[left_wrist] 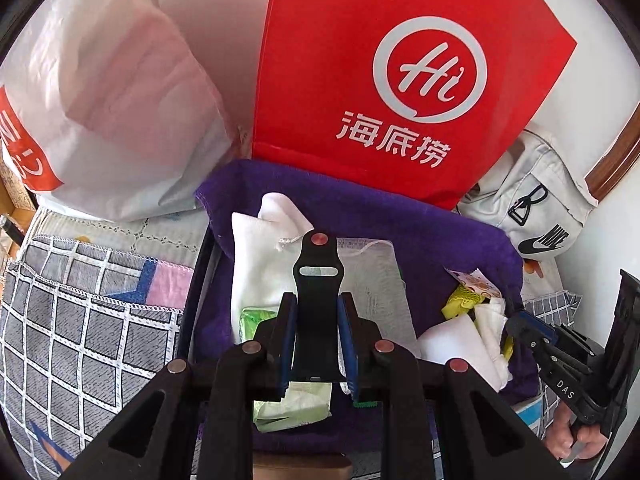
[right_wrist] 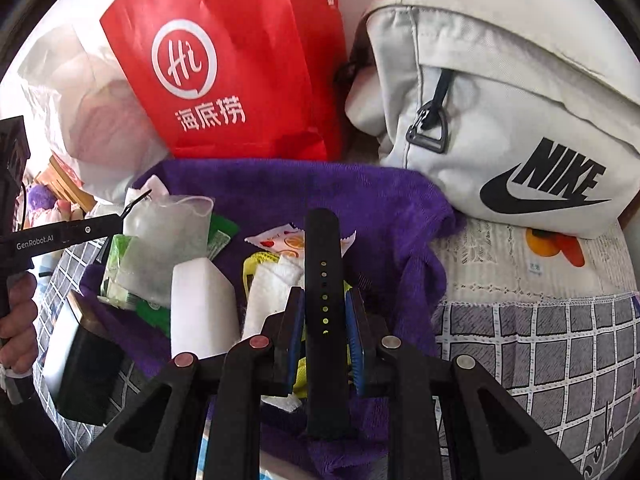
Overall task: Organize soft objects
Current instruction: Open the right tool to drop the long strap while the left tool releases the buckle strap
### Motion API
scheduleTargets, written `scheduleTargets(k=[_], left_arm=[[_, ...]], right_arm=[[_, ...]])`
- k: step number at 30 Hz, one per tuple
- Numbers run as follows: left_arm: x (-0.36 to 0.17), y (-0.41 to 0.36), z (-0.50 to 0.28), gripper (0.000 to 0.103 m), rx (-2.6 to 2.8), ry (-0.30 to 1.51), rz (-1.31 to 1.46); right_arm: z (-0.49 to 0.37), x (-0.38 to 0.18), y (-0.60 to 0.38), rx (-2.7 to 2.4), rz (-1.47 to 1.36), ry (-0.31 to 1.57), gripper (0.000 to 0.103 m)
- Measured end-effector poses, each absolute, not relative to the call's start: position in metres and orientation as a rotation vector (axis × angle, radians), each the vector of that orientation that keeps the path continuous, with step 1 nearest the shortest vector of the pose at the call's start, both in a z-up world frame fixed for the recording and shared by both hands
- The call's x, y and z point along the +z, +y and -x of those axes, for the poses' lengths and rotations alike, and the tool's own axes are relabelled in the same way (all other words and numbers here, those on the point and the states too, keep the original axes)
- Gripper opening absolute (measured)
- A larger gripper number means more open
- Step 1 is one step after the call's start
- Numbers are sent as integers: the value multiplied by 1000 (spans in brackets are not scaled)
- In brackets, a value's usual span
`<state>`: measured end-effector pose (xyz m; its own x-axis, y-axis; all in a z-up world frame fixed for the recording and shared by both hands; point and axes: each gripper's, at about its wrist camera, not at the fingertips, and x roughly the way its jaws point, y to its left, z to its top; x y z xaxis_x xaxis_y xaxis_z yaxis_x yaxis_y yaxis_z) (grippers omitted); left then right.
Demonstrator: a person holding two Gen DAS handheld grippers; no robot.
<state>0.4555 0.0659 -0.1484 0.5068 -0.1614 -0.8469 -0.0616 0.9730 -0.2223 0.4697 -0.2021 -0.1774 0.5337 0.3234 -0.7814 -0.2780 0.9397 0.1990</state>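
Note:
My left gripper [left_wrist: 317, 304] is shut on a black watch strap half with a slot and a metal stud [left_wrist: 316, 280], held above a purple towel [left_wrist: 440, 248]. My right gripper [right_wrist: 324, 300] is shut on the other black strap half with holes [right_wrist: 323, 264], above the same towel [right_wrist: 380, 208]. On the towel lie a white cloth pouch [left_wrist: 260, 264], a grey mesh bag [left_wrist: 376, 280], green tissue packets [left_wrist: 292, 404], a white block [right_wrist: 202, 304], white folded cloths [right_wrist: 268, 292], a yellow item [left_wrist: 460, 304] and a snack sachet [right_wrist: 280, 240].
A red paper bag [left_wrist: 360, 60] and a white plastic bag [left_wrist: 112, 92] stand behind the towel. A grey Nike bag [right_wrist: 500, 120] lies at the right. A checked cloth [left_wrist: 80, 320] covers the surface. The right gripper shows at the left wrist view's right edge [left_wrist: 560, 356].

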Motion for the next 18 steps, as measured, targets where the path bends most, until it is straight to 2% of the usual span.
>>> scheduleTargets(k=[6,9,12,14,18], left_arm=[[-153,67,-456,20,-60,1061,235],[-152,69,-455,23,-38,1076,240],[-147,73,-449,24,-17,1079,239],[-142,74,-442,33,-10,1084,234],[-123,75,-420,35,-14,1056,225]], right_arm=[[-470,-181,-201,361,-51,962,24],[-470,-180,-200,363,-54,966,43],[-466,-172,-198,354,-50,945,45],[-462,-164,-198,356,-59,930,53],[-447,-147,-197,319,-45,877,60]])
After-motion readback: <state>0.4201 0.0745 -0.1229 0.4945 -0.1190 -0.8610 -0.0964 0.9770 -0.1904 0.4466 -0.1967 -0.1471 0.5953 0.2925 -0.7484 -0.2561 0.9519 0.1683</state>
